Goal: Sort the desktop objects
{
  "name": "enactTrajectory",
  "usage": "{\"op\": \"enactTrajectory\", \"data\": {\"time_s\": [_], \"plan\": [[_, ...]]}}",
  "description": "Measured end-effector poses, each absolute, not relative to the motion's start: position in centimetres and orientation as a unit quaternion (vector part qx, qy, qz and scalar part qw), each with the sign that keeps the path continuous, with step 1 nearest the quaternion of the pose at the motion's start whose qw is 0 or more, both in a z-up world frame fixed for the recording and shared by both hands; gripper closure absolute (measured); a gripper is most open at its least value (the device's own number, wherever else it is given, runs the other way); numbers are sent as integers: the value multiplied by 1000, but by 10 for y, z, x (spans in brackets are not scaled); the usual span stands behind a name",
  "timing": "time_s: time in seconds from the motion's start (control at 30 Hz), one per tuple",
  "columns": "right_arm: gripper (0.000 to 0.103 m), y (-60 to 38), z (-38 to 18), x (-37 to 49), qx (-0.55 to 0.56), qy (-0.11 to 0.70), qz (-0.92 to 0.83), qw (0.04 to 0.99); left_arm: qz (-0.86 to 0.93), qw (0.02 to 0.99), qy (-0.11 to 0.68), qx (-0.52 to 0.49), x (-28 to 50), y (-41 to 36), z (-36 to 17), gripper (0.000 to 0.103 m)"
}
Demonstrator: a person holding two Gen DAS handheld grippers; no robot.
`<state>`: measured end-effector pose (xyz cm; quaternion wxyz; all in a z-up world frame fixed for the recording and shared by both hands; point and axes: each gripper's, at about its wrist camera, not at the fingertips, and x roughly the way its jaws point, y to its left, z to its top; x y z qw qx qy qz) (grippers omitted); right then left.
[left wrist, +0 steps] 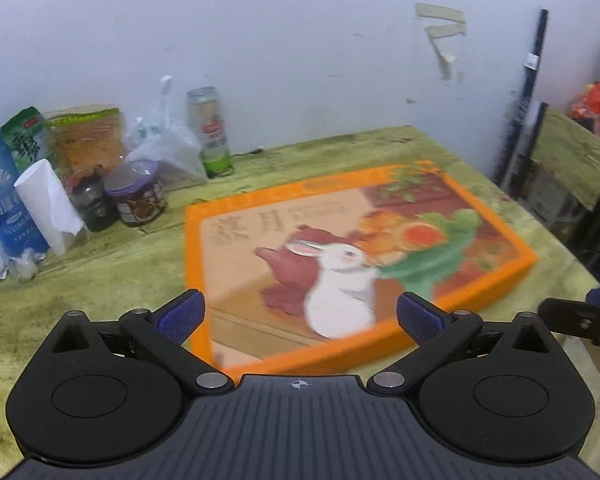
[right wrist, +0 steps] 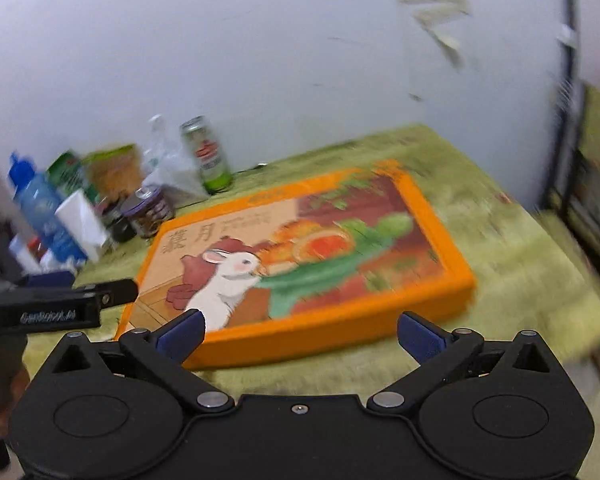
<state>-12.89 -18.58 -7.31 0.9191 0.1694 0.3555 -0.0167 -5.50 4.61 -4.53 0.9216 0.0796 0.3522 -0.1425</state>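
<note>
The worktop (left wrist: pixel 112 264), covered with a green-yellow mottled cloth, fills the middle of both views and ends at a pale wall (left wrist: pixel 280 40). On it lies flat a large orange gift box (left wrist: pixel 352 240) with a white rabbit, a brown teapot and a green bowl of fruit painted on its lid; in the left wrist view it sits at the centre and reaches toward 3 o'clock, and in the right wrist view the same box (right wrist: pixel 300 256) lies at the centre, its near edge just ahead of the claw. The left claw (left wrist: pixel 300 316) has its two blue fingers wide apart and holds nothing, with the near corner of the box between them below. The right claw (right wrist: pixel 300 332) also stands spread apart and empty, just in front of the box's near side; the picture here is blurred. At 9 o'clock in the right wrist view, the black body of the other gripper shows beside the box. At 10 o'clock a group of smaller things stands against the wall: a blue plastic bottle (left wrist: pixel 4 196), a white roll of paper (left wrist: pixel 48 204), a clear plastic bag (left wrist: pixel 164 148), a tall green and white drink can (left wrist: pixel 210 132), a snack packet (left wrist: pixel 86 140) and a small jar with purple lid (left wrist: pixel 136 192).
</note>
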Motion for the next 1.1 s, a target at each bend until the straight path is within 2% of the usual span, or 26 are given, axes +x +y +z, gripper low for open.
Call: {"op": "enactTrajectory", "data": {"time_s": [0.23, 0.43, 0.73, 1.1], "plan": [[0, -209, -60, -168, 198, 382, -73, 900, -140, 921, 345, 109, -115, 16, -15, 0], [0, -208, -37, -201, 202, 365, -64, 907, -149, 924, 343, 75, -149, 12, 16, 0], [0, -183, -7, -224, 141, 335, -51, 930, -108, 926, 354, 76, -160, 15, 33, 0], [0, -174, -5, -222, 140, 326, -35, 934, -92, 932, 345, 72, -161, 24, 33, 0]]}}
